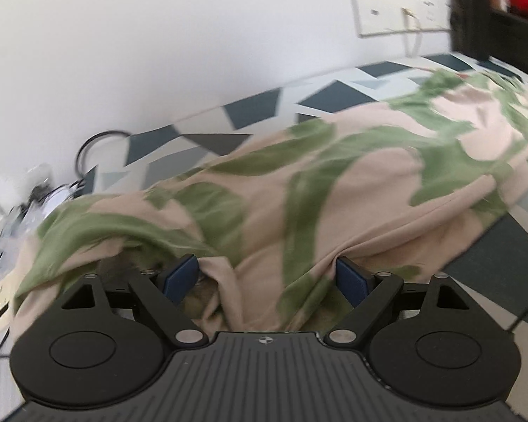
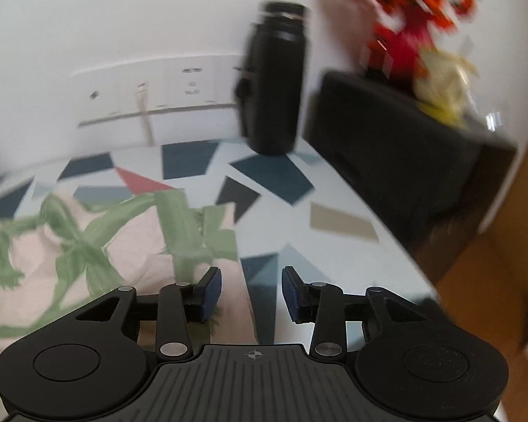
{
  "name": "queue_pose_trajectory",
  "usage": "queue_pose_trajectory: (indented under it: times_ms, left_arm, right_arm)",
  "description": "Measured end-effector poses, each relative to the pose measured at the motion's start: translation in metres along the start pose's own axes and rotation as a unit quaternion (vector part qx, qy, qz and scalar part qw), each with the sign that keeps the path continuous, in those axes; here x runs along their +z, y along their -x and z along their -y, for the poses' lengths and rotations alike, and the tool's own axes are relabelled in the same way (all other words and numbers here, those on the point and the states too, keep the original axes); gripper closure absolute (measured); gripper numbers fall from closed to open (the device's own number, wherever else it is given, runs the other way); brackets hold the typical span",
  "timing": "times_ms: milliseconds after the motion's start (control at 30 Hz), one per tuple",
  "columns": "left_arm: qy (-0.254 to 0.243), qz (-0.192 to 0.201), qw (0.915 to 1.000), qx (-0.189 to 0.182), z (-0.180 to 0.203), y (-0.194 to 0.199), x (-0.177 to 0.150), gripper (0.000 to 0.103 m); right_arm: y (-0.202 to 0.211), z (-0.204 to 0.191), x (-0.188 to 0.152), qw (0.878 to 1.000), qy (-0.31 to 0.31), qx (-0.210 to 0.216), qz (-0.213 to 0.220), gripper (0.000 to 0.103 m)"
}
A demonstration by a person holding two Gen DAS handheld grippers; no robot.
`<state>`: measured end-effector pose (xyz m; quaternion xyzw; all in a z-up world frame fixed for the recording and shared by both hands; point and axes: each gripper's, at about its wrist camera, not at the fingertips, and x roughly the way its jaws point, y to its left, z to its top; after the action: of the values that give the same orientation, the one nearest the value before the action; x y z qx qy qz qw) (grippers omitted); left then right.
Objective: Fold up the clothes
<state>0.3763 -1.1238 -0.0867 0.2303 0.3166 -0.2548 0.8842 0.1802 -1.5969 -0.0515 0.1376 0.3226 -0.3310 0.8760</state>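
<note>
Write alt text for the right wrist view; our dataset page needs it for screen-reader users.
The right gripper, open and empty, hovers at the edge of a pink garment with green leaves on a geometric-patterned table. A black bottle and black box stand by the white wall.

Home room, table under a geometric blue-and-grey patterned cloth against a white wall, wall socket panel, black flask, dark box holding a bright orange toy, leaf-print garment, tangled cables

Black grippers, blue pads, silver pivots.
</note>
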Motion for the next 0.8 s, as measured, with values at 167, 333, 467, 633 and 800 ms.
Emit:
queue_pose_trajectory:
  times_ms: [167, 333, 467, 633, 800]
  left_arm:
    - [0.002, -0.005, 0.9998, 0.019, -0.002, -0.002, -0.002, 0.019]
    - [-0.004, -0.014, 0.9986, 0.05, -0.002, -0.001, -0.006, 0.019]
    - [0.03, -0.028, 0.9975, 0.058, -0.015, 0.002, -0.013, 0.019]
    - [0.036, -0.033, 0.9953, 0.083, -0.021, 0.007, -0.022, 0.019]
    - [0.019, -0.033, 0.995, 0.093, -0.018, 0.01, -0.028, 0.019]
  right_arm:
    - [-0.007, 0.016, 0.001, 0.995, -0.07, 0.064, -0.009, 0.065]
    - [-0.03, -0.002, 0.004, 0.993, -0.044, 0.101, -0.046, 0.052]
    - [-0.045, -0.016, 0.001, 0.991, -0.024, 0.101, -0.082, 0.063]
    - [-0.041, -0.01, 0.002, 0.991, -0.058, 0.099, -0.065, 0.076]
    - [-0.041, -0.013, 0.006, 0.993, -0.044, 0.096, -0.056, 0.078]
